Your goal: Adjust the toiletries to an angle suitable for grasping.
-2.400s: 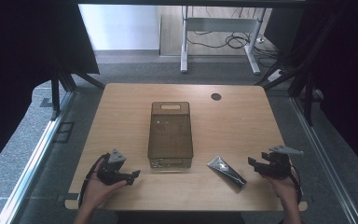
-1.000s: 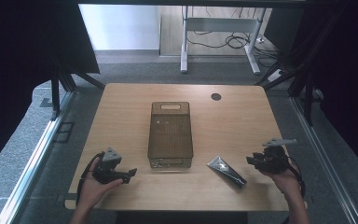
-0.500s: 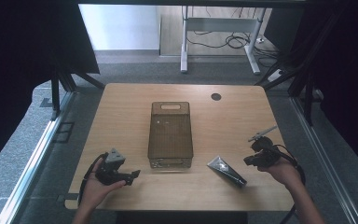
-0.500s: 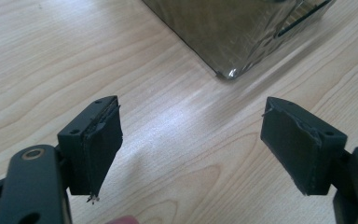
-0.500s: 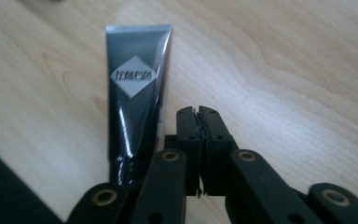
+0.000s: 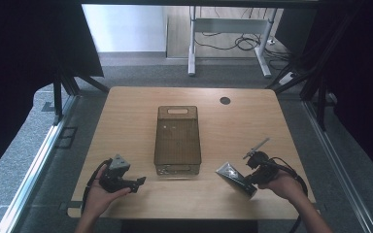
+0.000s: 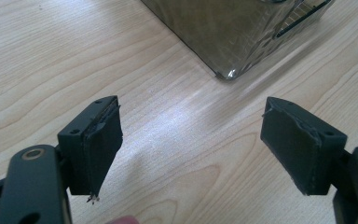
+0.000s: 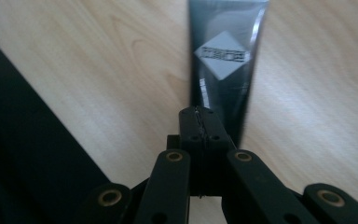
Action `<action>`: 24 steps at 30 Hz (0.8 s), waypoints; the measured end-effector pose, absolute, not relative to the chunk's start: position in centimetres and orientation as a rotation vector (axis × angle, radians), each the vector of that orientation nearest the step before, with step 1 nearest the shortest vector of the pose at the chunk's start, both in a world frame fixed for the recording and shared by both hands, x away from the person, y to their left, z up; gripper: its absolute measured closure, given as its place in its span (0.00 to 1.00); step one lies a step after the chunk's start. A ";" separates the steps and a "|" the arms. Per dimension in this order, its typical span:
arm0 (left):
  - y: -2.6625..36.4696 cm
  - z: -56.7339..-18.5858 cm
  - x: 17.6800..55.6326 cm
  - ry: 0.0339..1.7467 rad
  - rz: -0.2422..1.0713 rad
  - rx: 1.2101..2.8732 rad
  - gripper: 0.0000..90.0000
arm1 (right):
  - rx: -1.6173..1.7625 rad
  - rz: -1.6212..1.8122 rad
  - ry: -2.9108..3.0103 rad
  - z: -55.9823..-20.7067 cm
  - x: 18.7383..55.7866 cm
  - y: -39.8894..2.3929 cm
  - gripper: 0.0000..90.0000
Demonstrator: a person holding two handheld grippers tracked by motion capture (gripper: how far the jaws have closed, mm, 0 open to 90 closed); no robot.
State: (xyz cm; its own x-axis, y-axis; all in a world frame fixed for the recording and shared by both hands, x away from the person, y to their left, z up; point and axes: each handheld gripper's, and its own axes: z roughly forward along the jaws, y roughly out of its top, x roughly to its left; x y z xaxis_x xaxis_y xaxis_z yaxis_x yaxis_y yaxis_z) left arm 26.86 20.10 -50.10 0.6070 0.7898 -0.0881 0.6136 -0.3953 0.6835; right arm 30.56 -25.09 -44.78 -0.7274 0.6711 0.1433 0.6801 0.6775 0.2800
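Moved in beside the black tube (image 6: 235, 178), the right tool (image 6: 249, 180), just clenched empty, could nudge it off the worktop (image 6: 126, 111).

My table (image 6: 126, 111) is pale wood with wavy brown grain, and a small black hole (image 6: 225, 100) sits in its top. The bin (image 6: 177, 141) on it is smoky brown and see-through. The tube (image 8: 226, 65) is glossy black with a light grey diamond carrying dark print. My left gripper (image 7: 193, 154) is matt black with brass-coloured rivets, topped by a grey plate (image 6: 119, 162). My right gripper (image 8: 200, 123) is the same black with the same brassy rivets. The floor (image 6: 141, 73) is speckled dark grey, and black curtains (image 6: 24, 63) hang at the sides.
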 end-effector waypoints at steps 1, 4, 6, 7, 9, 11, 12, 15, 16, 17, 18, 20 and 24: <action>20.1 -50.1 26.9 1.100 0.327 2.141 0.23 | -1.133 -0.494 -2.854 -44.9 30.4 -25.0 1.00; 20.1 -50.2 26.9 1.099 0.327 2.143 0.23 | -1.118 -0.466 -2.842 -45.7 30.0 -24.6 1.00; 20.1 -50.1 26.9 1.099 0.327 2.140 0.23 | -1.119 -0.463 -2.837 -45.9 29.9 -24.6 1.00; 20.1 -50.1 26.9 1.102 0.328 2.139 0.23 | -1.113 -0.460 -2.835 -46.1 29.9 -24.5 1.00; 20.2 -50.1 26.9 1.103 0.328 2.140 0.23 | -1.112 -0.443 -2.823 -46.7 29.7 -24.3 1.00; 20.2 -50.2 26.9 1.105 0.327 2.140 0.23 | -1.102 -0.438 -2.824 -46.9 29.7 -24.3 1.00; 20.2 -50.3 27.0 1.105 0.330 2.141 0.23 | -1.104 -0.434 -2.818 -47.0 29.6 -24.3 1.00; 20.1 -50.4 27.0 1.109 0.327 2.149 0.23 | -1.101 -0.425 -2.828 -47.1 29.5 -24.3 1.00; 20.0 -50.4 27.0 1.106 0.326 2.150 0.23 | -1.111 -0.430 -2.826 -47.1 29.5 -24.5 1.00; 20.0 -50.4 27.0 1.106 0.326 2.150 0.23 | -1.111 -0.430 -2.826 -47.1 29.5 -24.5 1.00; 20.0 -50.4 27.0 1.103 0.326 2.150 0.23 | -1.117 -0.429 -2.825 -47.1 29.6 -24.6 1.00; 20.0 -50.3 26.9 1.103 0.330 2.149 0.23 | -1.138 -0.432 -2.818 -47.1 29.6 -25.0 1.00; 20.2 -50.2 26.9 1.111 0.332 2.142 0.23 | -1.165 -0.437 -2.812 -47.1 29.7 -25.5 1.00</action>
State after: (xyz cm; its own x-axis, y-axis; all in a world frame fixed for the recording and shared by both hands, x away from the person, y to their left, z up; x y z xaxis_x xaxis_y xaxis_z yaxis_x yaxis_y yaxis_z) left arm 26.91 20.15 -50.24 0.6009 0.7948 -0.0848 0.6177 -0.3944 0.6803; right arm 29.67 -25.52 -47.06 -0.7113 0.6825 0.1682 0.7013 0.6731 0.2348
